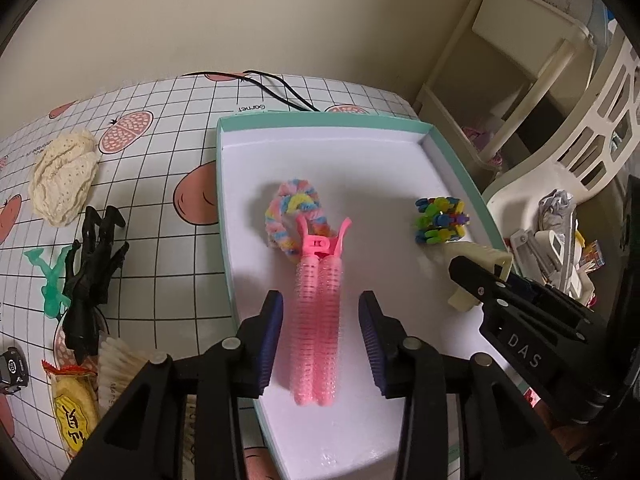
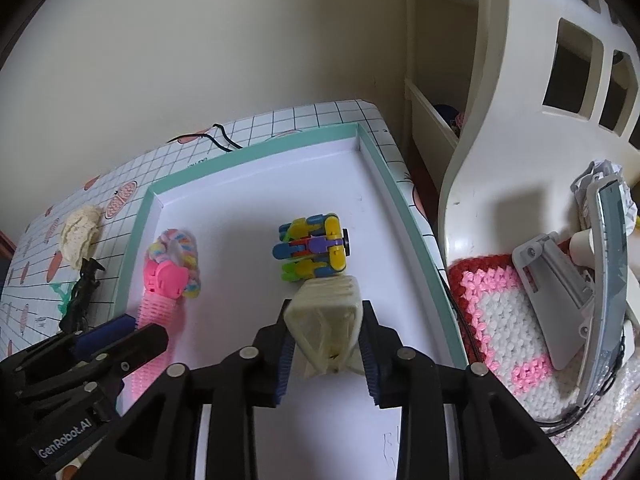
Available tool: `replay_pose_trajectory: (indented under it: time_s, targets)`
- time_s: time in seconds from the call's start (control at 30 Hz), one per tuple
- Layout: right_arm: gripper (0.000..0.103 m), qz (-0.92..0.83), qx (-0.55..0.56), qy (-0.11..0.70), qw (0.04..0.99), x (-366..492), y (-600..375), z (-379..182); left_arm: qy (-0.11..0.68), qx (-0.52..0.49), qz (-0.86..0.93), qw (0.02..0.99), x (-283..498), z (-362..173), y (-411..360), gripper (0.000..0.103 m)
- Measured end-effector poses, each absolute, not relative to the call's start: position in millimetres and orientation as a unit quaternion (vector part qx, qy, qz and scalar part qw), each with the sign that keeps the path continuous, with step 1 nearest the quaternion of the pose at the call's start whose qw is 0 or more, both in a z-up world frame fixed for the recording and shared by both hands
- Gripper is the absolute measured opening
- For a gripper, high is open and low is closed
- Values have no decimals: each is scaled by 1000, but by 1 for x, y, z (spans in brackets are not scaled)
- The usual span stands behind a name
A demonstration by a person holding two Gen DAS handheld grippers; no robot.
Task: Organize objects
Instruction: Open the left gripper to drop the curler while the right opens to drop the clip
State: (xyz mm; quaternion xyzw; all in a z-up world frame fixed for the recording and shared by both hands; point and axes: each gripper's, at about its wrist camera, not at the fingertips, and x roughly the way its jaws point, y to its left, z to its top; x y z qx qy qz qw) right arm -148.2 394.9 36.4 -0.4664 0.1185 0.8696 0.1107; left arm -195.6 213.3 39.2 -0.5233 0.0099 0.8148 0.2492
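While the left gripper is straddling the pink ribbed roller clip lying inside the shallow teal-rimmed white tray, jaws spread, the right gripper is clamping a cream plastic block above that tray, presumably for sorting.

A plain cream wall rises behind the table, which wears a grid-patterned cloth printed with pink fruit. At right stands a cream plastic shelf unit.
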Motion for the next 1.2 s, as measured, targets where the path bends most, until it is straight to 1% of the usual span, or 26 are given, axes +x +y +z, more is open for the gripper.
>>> replay_pose_trajectory:
  time_s: [0.27, 0.43, 0.47, 0.53, 0.57, 0.63, 0.83, 0.87, 0.93, 0.97, 1.03, 1.1, 1.17, 1.2]
  targets:
    - [33, 875, -456, 126, 101, -147, 393, 47, -9, -506, 825, 250, -196, 60, 204, 40]
    - [33, 876, -455, 123, 98, -146, 391, 49, -22, -506, 827, 243, -200, 64, 195, 41]
    - [33, 876, -456, 125, 97, -147, 392, 48, -24, -507, 827, 240, -201, 64, 193, 42]
    - [40, 876, -456, 124, 97, -146, 391, 48, -27, -508, 828, 237, -202, 65, 191, 43]
    - [41, 876, -456, 123, 98, -146, 391, 48, -29, -509, 828, 235, -203, 64, 189, 43]
    - [42, 876, -456, 122, 96, -146, 390, 49, -33, -510, 829, 229, -204, 64, 188, 46]
    - [41, 877, -454, 122, 99, -145, 391, 50, -36, -507, 833, 220, -207, 65, 182, 46]
    - [41, 878, -452, 122, 101, -145, 391, 51, -36, -505, 834, 218, -207, 66, 181, 47]
    - [42, 878, -450, 125, 104, -145, 393, 52, -34, -502, 837, 214, -207, 67, 180, 53]
    - [42, 878, -450, 128, 102, -144, 393, 52, -34, -502, 838, 211, -208, 67, 178, 54]
    - [48, 877, -451, 128, 102, -144, 394, 52, -37, -503, 838, 210, -208, 68, 177, 55]
    - [49, 877, -452, 126, 102, -145, 393, 52, -35, -503, 839, 206, -209, 68, 177, 56]
    - [52, 878, -452, 125, 100, -145, 392, 52, -33, -501, 840, 204, -208, 68, 176, 59]
    - [56, 878, -450, 124, 100, -144, 391, 53, -33, -501, 841, 204, -208, 68, 176, 63]
